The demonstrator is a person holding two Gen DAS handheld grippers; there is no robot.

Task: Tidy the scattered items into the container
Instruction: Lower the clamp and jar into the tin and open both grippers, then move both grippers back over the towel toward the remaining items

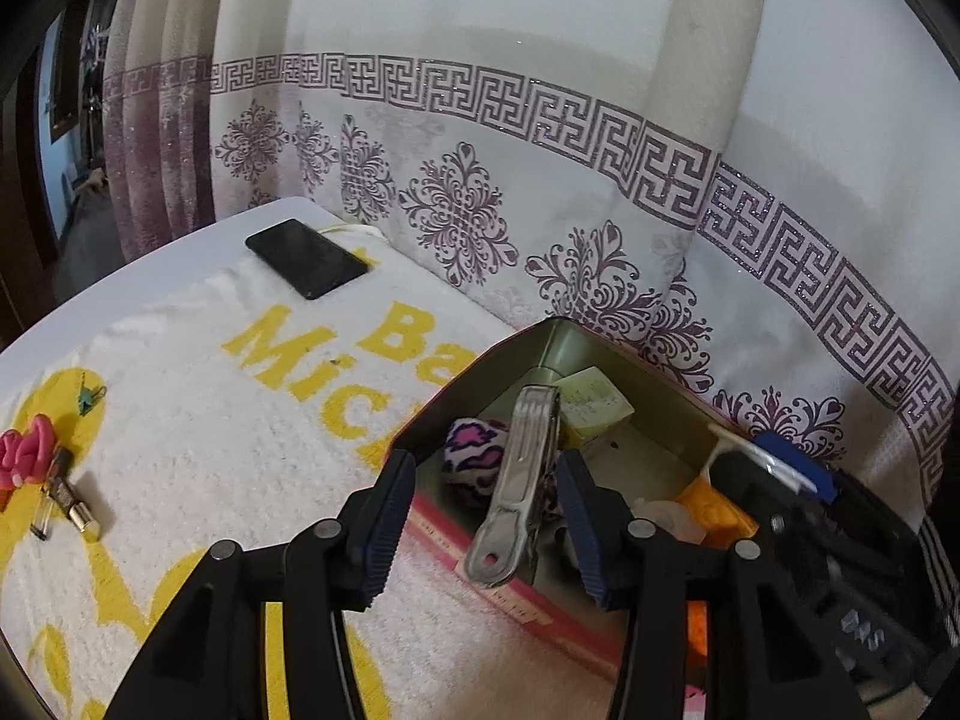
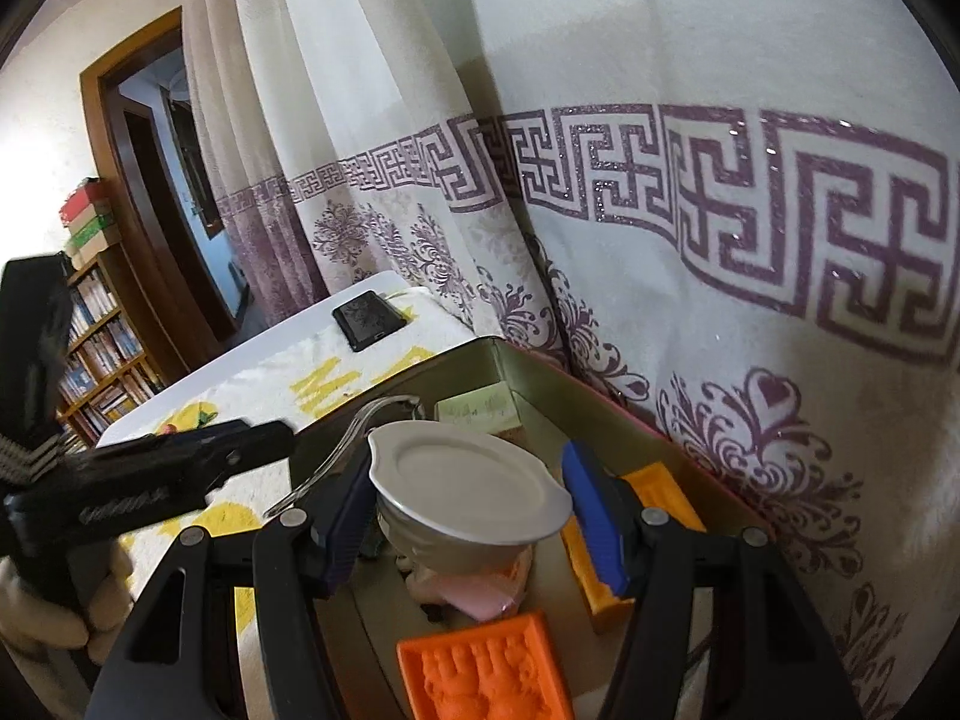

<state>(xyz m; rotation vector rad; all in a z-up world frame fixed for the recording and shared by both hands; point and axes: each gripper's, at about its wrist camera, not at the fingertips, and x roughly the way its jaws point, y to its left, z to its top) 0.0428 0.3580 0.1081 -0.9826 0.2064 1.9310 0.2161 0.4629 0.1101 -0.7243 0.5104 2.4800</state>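
A cream curtain (image 2: 600, 90) with purple fret border hangs behind the table (image 1: 180, 240); a bookshelf (image 2: 102, 348) flanks a wooden doorway (image 2: 120, 138).

Both my wrist views are evenly and softly lit, with daylight glowing through the pale curtain (image 1: 480, 30) and only faint shadows under things on the towel (image 1: 198, 450). The fisheye bends the curtain's purple border into an arc and blacks out the corners of each view. Beside the curtain, the phone (image 1: 306, 258) screen shows a dull sheen, while the left claw (image 2: 180, 474) crossing my right view is motion-blurred and the wall left of the doorway (image 2: 156, 192) is washed out.
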